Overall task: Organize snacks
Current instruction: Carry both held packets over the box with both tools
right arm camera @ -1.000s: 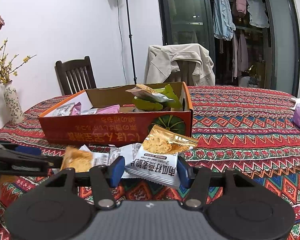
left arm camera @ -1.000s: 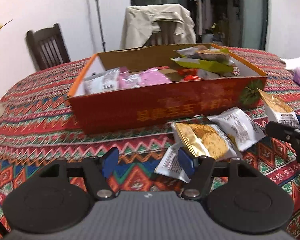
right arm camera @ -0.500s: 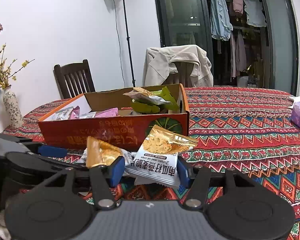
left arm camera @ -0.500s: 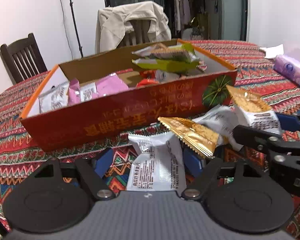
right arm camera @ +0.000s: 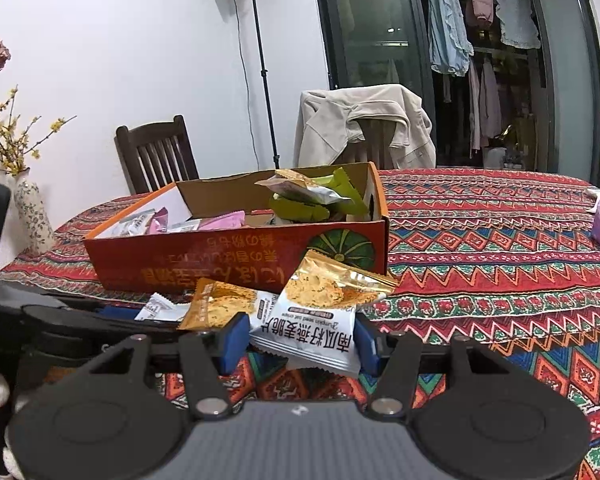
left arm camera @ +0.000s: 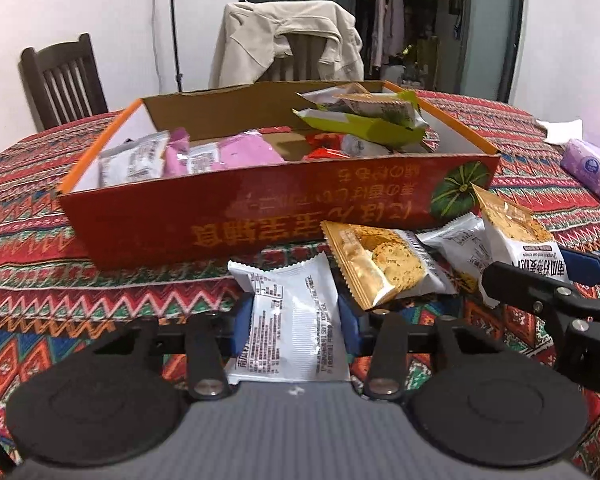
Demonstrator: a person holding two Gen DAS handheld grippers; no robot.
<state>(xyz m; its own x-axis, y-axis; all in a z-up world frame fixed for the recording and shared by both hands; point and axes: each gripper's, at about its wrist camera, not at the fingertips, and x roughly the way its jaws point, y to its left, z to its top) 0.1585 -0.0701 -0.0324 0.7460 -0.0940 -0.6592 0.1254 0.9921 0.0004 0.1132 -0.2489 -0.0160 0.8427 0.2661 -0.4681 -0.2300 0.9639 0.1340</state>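
Left hand-held gripper (left arm camera: 296, 322): jaws wider half a second ago with the white snack packet (left arm camera: 296, 322) loose between them, since closing in, now clamped on both sides of that packet. Packet itself: white crinkled foil, small black print, serrated top edge, long axis running away from the camera toward the orange box (left arm camera: 260, 216), far end tipped slightly up. Just right of it, a gold-and-white cracker packet (left arm camera: 376, 264) lying tilted, gold end toward the box, overlapping 1 more white packet (left arm camera: 460, 240) on the tabletop (left arm camera: 80, 280).

Right hand-held gripper (right arm camera: 300, 338): same as before, blue pads clamped on the white lower half of a gold-topped packet (right arm camera: 320, 312), gold end up and toward the box, print upside down to the camera, held just in front of the box's near wall. Box open-topped, with pink, silver and green packets inside.
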